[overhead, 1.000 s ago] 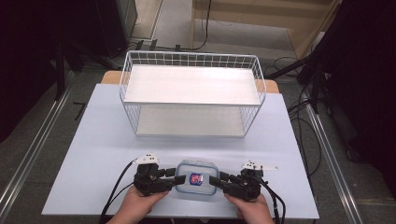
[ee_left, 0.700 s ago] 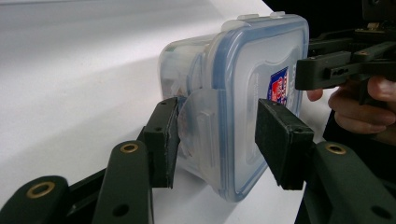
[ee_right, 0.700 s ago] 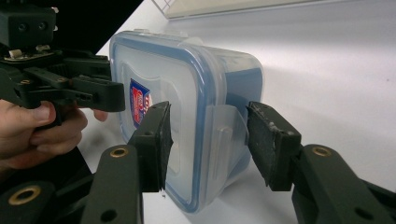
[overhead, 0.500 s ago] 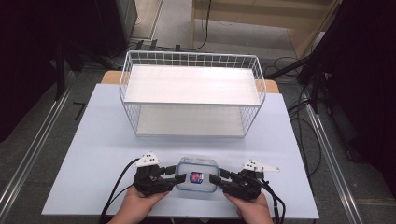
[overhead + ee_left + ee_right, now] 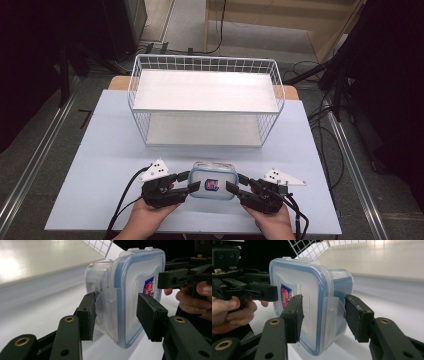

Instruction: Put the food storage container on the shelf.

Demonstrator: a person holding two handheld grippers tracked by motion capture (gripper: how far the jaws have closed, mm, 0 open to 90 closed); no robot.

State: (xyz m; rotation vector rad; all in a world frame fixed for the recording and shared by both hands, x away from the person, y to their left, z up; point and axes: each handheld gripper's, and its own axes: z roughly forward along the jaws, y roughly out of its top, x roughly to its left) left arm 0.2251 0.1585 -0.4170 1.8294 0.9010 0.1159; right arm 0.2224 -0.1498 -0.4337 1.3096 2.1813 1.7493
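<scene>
A small clear plastic container (image 5: 213, 181) sat on the pale blue table (image 5: 100, 150) near its front edge, in front of the white wire basket (image 5: 205, 102) and well apart from it. The box had rounded corners, a see-through body and a translucent lid (image 5: 135, 290) rimmed with a blue seal; a red-and-blue label (image 5: 213, 184) lay at the middle of the lid. Locking flaps hung at its short ends, and one on the far long side showed as white tabs (image 5: 138, 249). The left gripper (image 5: 189, 182) stood at the container's left end with its jaws apart, spanning that end's flap (image 5: 107, 310); in the left gripper view one pad (image 5: 88, 315) lay against or just beside the flap under the lid's edge, while the other pad (image 5: 150, 315) stood off the lid's top face with a visible gap. The right gripper (image 5: 236, 184) mirrored it at the opposite end, jaws likewise parted around that flap (image 5: 333, 315), one pad over the lid and one beside the body, neither plainly pressing. A hand (image 5: 150, 220) held each tool from the table's near edge.
</scene>
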